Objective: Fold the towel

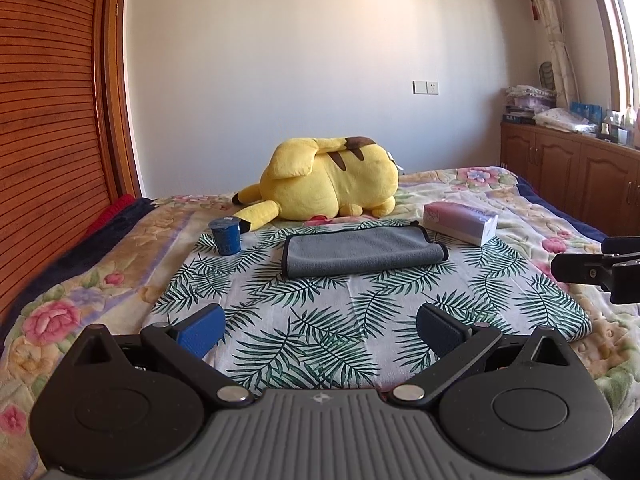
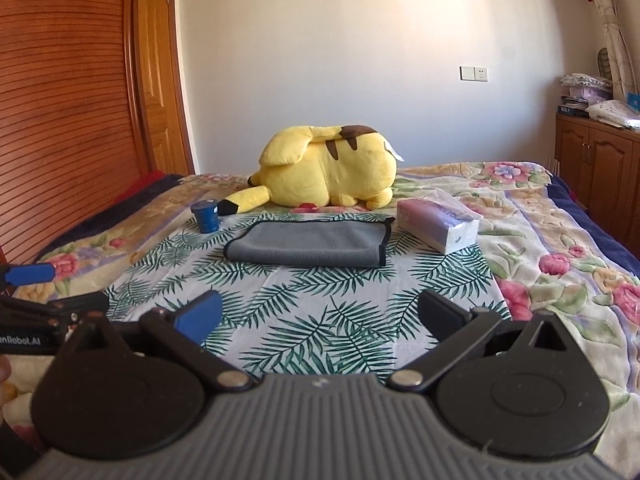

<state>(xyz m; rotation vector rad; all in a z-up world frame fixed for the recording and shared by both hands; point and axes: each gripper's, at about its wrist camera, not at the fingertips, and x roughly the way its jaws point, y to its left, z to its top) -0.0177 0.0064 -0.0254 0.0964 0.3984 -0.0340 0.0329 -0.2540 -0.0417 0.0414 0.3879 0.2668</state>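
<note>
A grey towel with dark edging (image 1: 362, 250) lies folded flat on a palm-leaf cloth (image 1: 304, 332) on the bed; it also shows in the right wrist view (image 2: 310, 245). My left gripper (image 1: 320, 330) is open and empty, well short of the towel. My right gripper (image 2: 318, 318) is open and empty, also short of the towel. The right gripper's body shows at the right edge of the left wrist view (image 1: 600, 268). A blue finger of the left gripper shows at the left edge of the right wrist view (image 2: 30, 274).
A yellow plush toy (image 1: 332, 180) lies behind the towel. A blue cup (image 1: 226, 236) stands to its left, a tissue pack (image 1: 460, 222) to its right. A wooden wardrobe (image 1: 52, 120) flanks the bed's left side, a cabinet (image 1: 572, 168) the right.
</note>
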